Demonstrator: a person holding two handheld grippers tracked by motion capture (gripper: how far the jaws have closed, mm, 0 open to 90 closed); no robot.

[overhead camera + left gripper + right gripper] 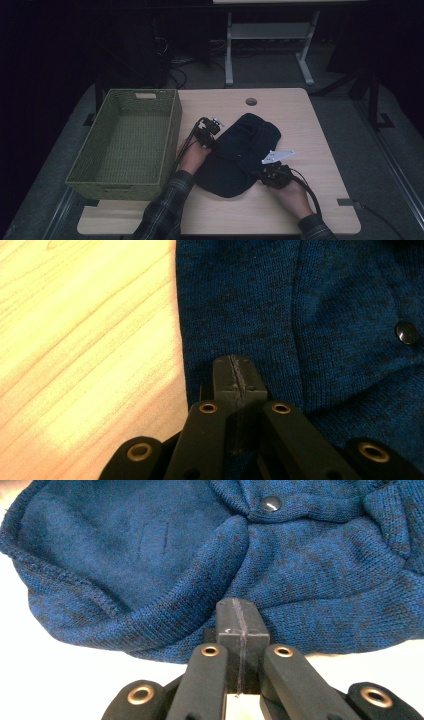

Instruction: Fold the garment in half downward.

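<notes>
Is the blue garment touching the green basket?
Apart. In the high view, a strip of bare table lies between the garment and the basket; the left gripper sits in that gap.

Dark blue knit garment (239, 152) w/ snap buttons, lying bunched mid-table beside basket.

No text, label, brand, number or sign can be read anywhere in these pictures.
</notes>
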